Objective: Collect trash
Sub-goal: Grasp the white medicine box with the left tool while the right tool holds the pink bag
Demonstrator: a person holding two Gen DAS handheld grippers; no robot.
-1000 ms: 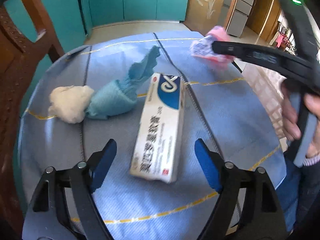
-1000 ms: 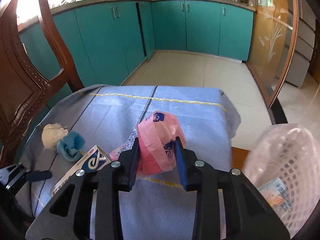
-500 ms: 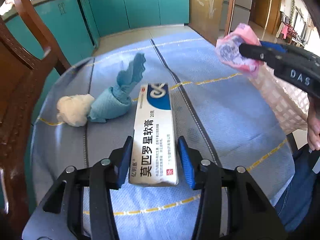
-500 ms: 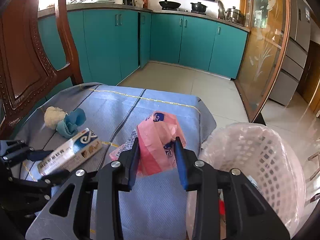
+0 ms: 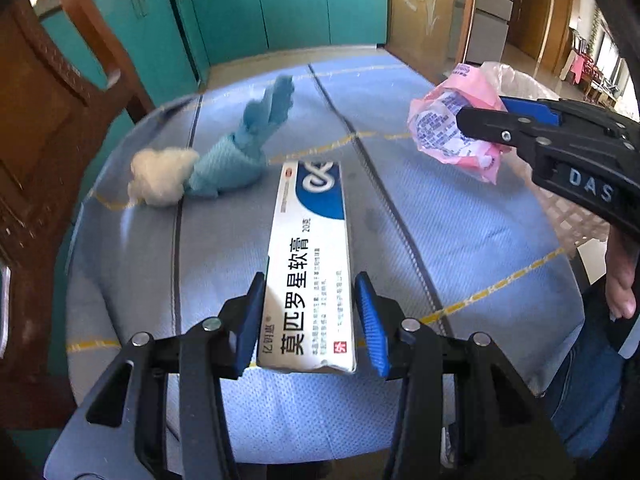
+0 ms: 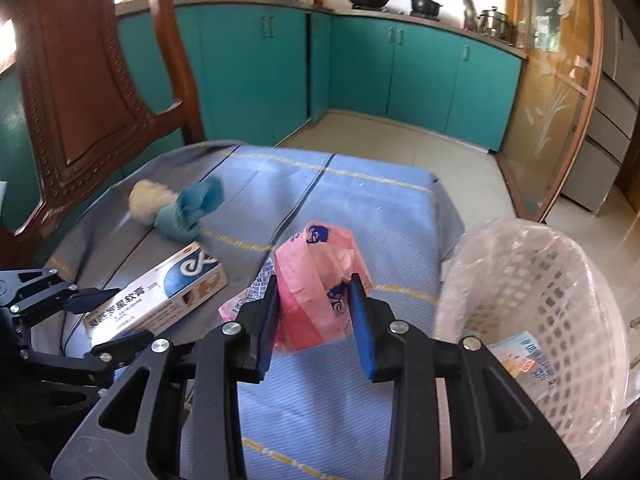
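On the blue striped tablecloth (image 5: 460, 220), a cream-white wad (image 5: 162, 176) lies touching a crumpled blue cloth (image 5: 240, 152), both near the far left edge beside a carved wooden chair (image 6: 80, 80). Nothing lies between them and the white-and-blue ointment box (image 5: 312, 264). The left gripper (image 5: 310, 316) has its blue pads pressed against the near end of that box, one on each long side, so it grips the carton on the cloth. The box carries large Chinese characters, "20克" and a looped white logo on a blue field. The right gripper (image 6: 316, 316), marked "DAS" on its side, is closed on a crumpled pink plastic wrapper (image 6: 316, 280) with blue printing, held above the table's right part, just beside a bag-lined white wastebasket (image 6: 560, 280). A printed packet (image 6: 524, 356) already lies inside the basket. Teal kitchen cabinets (image 6: 420, 76) stand behind.
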